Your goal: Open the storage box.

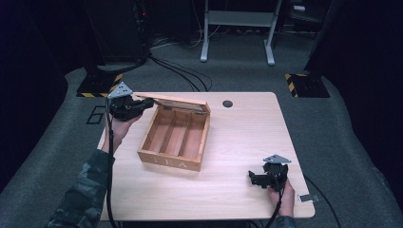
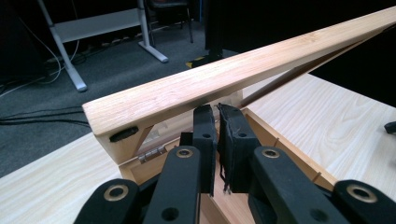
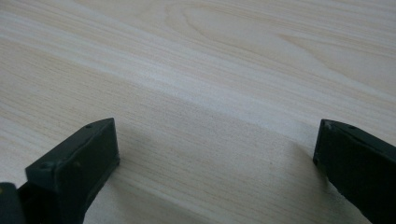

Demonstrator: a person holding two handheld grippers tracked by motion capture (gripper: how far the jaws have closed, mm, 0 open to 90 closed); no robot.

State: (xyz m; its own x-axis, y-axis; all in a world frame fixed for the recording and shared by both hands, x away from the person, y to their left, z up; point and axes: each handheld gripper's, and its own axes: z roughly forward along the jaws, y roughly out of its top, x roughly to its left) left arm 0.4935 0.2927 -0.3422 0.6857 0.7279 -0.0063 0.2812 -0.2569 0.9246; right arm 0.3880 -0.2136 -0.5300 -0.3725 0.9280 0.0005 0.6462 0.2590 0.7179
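The high view looks forward and down from above the person's side, taking in the whole table (image 1: 237,137), the wooden box (image 1: 175,137) and the floor beyond. The left gripper view sits close behind its own jaws, facing the raised lid (image 2: 224,79) of the box at near range, with table and floor behind; it shares box and tabletop with the high view. The right gripper view looks down at bare tabletop (image 3: 210,70) from very close.

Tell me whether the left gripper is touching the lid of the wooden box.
Touching. In the left gripper view the gripper is nearly shut, its tips pressed up against the underside edge of the raised lid with no gap showing.
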